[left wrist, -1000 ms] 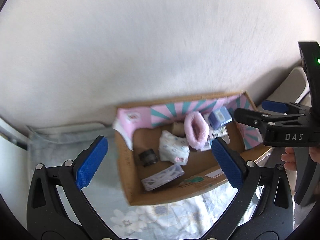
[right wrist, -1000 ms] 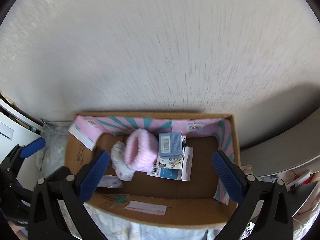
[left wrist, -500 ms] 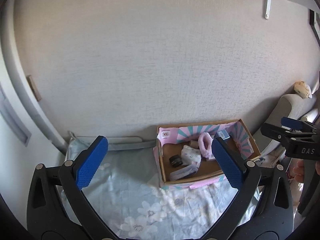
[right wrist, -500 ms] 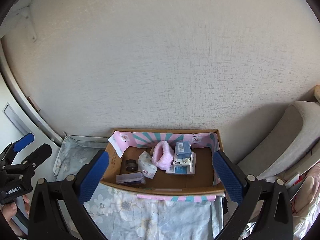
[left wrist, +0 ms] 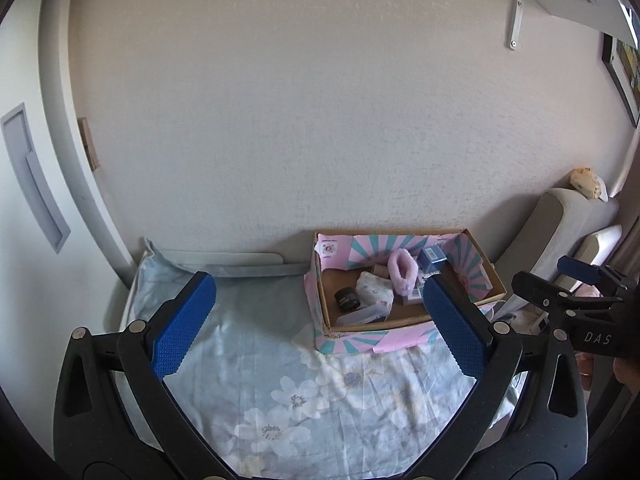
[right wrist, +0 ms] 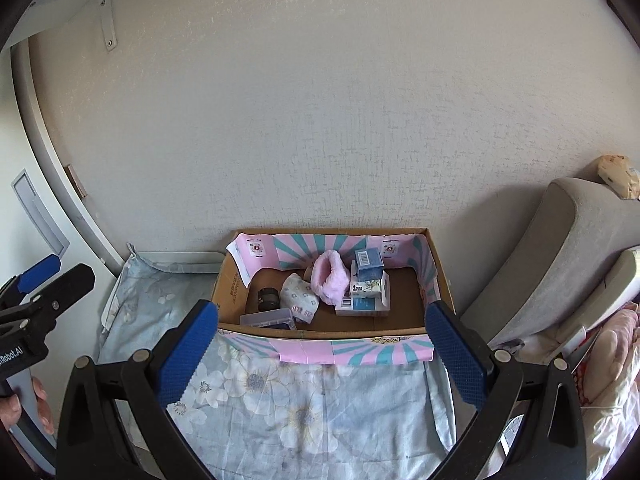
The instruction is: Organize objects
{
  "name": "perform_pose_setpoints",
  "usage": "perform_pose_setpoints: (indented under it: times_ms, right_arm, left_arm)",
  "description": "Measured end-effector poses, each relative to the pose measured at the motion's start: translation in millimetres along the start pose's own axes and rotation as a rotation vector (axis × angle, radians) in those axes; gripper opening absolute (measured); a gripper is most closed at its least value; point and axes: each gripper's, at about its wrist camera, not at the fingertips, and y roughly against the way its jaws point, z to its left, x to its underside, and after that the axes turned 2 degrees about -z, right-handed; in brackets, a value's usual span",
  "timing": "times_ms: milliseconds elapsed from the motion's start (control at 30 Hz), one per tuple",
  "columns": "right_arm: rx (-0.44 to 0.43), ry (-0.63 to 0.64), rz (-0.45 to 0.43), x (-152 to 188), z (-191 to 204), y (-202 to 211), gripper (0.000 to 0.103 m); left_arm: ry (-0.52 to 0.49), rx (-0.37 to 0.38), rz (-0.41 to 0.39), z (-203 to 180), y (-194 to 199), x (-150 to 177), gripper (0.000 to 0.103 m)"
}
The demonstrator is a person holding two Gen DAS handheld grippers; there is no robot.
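Both tongs are held spread and empty: the left gripper (left wrist: pixel 320 320) and the right gripper (right wrist: pixel 322 346). Beyond them the cardboard box (right wrist: pixel 436 276) is seen, with all items inside, against the wall. Sorting looks finished; only withdrawal seems called for.

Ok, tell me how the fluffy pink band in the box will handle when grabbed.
The pink band looks plush, so it will probably squash and flop. Likely light. It leans against the stacked boxes, so lifting it might nudge them.
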Motion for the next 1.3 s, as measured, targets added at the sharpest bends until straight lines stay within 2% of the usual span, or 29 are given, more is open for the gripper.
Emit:
perform_pose_setpoints:
  times_ms: [1300]
  right_arm:
    - [0.003,0.019,-0.002,-10,12,-9,0.103]
  left_arm:
    - [0.035,-0.021,0.009,16,-7,-4,0.103]
